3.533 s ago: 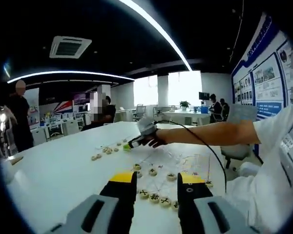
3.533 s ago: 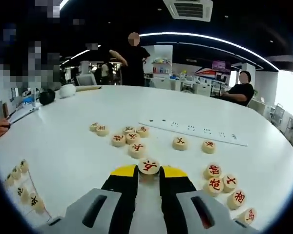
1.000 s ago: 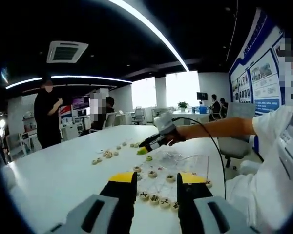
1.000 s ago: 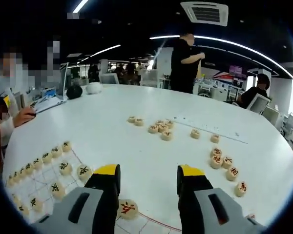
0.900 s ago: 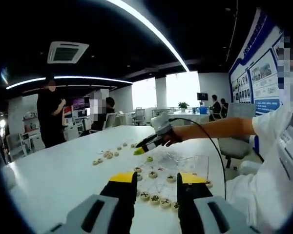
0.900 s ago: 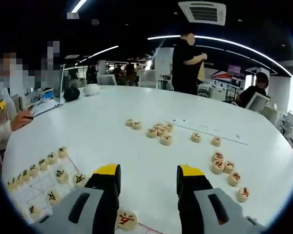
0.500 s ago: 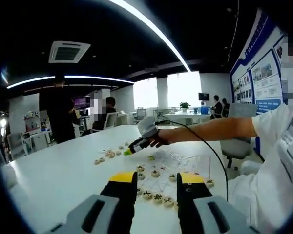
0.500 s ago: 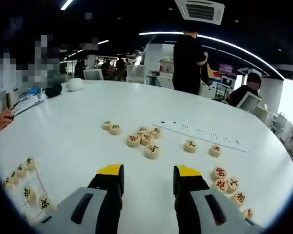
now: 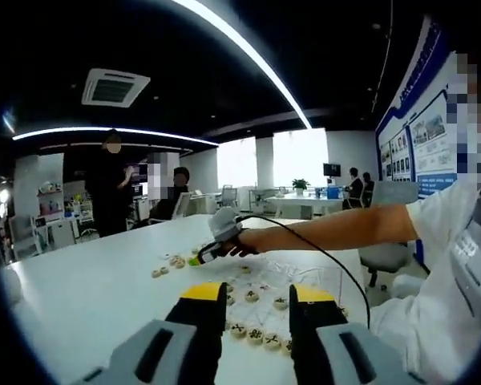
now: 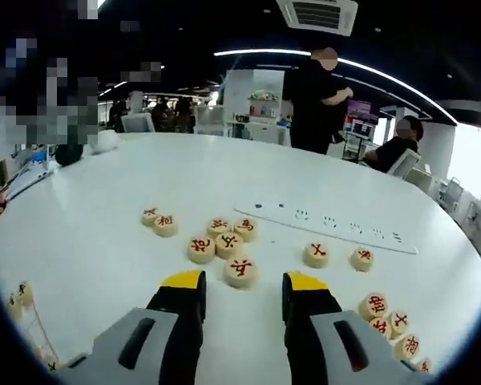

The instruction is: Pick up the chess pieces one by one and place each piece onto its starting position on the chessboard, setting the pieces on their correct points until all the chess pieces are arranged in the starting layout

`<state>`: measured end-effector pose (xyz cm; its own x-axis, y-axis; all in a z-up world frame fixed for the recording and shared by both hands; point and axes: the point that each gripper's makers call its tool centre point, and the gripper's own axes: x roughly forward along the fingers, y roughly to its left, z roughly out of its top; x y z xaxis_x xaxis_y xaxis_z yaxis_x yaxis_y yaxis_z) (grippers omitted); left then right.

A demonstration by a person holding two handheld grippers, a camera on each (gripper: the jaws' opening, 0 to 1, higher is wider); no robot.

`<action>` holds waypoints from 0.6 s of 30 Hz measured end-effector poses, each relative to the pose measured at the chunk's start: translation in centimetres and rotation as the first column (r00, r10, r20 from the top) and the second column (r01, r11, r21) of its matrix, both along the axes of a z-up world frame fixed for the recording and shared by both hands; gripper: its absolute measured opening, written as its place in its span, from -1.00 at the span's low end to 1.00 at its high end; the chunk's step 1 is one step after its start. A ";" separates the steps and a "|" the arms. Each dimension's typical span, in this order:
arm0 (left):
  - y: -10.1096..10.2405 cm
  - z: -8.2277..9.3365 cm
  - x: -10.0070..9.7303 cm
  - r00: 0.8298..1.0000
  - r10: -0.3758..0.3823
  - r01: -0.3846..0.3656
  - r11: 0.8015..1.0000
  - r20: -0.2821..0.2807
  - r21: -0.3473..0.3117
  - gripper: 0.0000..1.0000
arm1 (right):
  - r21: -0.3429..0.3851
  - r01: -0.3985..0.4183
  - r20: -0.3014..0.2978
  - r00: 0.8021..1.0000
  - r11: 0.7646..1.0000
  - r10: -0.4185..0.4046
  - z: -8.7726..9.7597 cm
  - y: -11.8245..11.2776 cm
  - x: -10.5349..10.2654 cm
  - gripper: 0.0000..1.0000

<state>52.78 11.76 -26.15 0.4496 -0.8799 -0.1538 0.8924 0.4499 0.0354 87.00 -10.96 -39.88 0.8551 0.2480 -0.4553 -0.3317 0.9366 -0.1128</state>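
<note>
1. Pieces with red characters lie loose on the white tabletop (image 10: 104, 233); the nearest piece (image 10: 240, 271) sits just ahead of the right gripper (image 10: 240, 298), whose fingers stand apart with nothing between them.
2. A cluster of red pieces (image 10: 218, 237) lies just beyond it, and more red pieces (image 10: 389, 325) lie off to the right.
3. The left gripper (image 9: 256, 309) hangs over the chessboard (image 9: 305, 277), fingers apart and empty.
4. A row of black-marked pieces (image 9: 255, 334) sits on the board's near edge.
5. A white power strip (image 10: 329, 218) lies behind the loose pieces.
</note>
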 end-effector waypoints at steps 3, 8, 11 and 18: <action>0.1 0.0 0.2 1.000 0.008 -0.008 1.000 -0.001 -0.003 -0.35 | -0.008 0.013 -0.002 1.000 1.000 -0.013 -0.3 0.2 -0.1 -0.26; -0.3 -0.3 0.1 1.000 -0.006 0.006 1.000 -0.008 -0.001 -0.36 | 0.035 0.032 -0.011 0.999 0.999 -0.032 -0.5 0.7 -1.0 -0.62; -0.5 -0.2 -0.2 1.000 -0.020 0.020 1.000 -0.012 -0.010 -0.36 | 0.023 0.010 -0.012 1.000 1.000 -0.010 -0.9 1.5 -1.2 -0.63; -0.6 -0.4 -0.1 1.000 -0.016 0.016 1.000 -0.022 -0.008 -0.36 | 0.022 -0.016 0.002 1.000 1.000 0.016 0.7 1.2 -2.7 -0.63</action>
<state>52.63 11.11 -26.58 0.4319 -0.8882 -0.1567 0.9001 0.4356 0.0121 84.34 -9.79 -39.18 0.8519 0.2716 -0.4477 -0.3462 0.9336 -0.0926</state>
